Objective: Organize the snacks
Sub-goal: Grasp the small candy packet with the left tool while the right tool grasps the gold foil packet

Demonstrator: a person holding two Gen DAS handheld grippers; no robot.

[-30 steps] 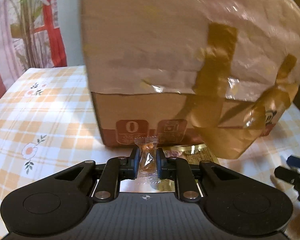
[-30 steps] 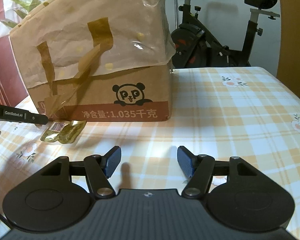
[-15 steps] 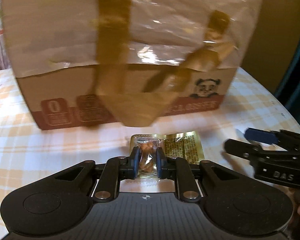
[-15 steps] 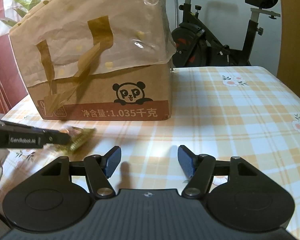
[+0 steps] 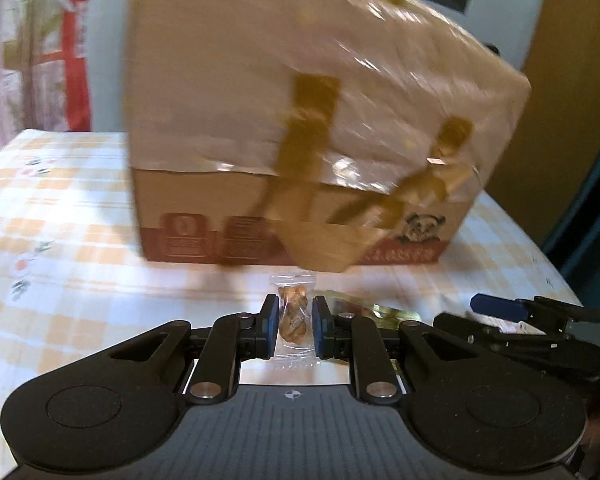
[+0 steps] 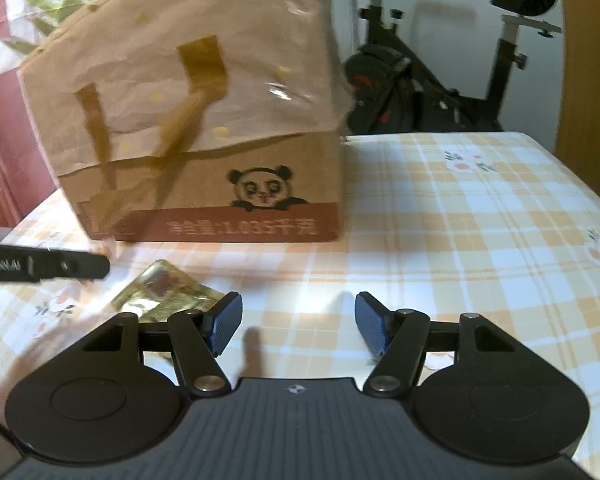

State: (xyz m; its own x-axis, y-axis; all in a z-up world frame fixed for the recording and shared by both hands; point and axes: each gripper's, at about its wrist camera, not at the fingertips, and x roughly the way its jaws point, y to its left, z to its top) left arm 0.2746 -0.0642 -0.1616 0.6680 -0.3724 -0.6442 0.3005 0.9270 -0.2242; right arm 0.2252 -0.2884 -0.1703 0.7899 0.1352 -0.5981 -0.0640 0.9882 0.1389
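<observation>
My left gripper (image 5: 294, 320) is shut on a small clear-wrapped snack (image 5: 293, 312) with brown pieces inside, held just above the table in front of the cardboard box (image 5: 300, 128). The box has a panda print, brown tape and a raised flap; it also shows in the right wrist view (image 6: 204, 128). A gold foil snack packet (image 6: 166, 290) lies flat on the table by my right gripper's left finger; its edge shows in the left wrist view (image 5: 376, 310). My right gripper (image 6: 298, 322) is open and empty, low over the table. It shows at the right of the left wrist view (image 5: 512, 316).
The table has an orange-and-white checked cloth (image 6: 480, 240) with flower prints. An exercise bike (image 6: 440, 80) stands behind the table at the right. A red and floral curtain (image 5: 40, 60) hangs at the far left. The left gripper's finger (image 6: 60, 266) reaches in from the left.
My left gripper has lifted and swung with the clear snack, so the box sits further right in its view. My right gripper has moved forward and left, close to the gold packet.
</observation>
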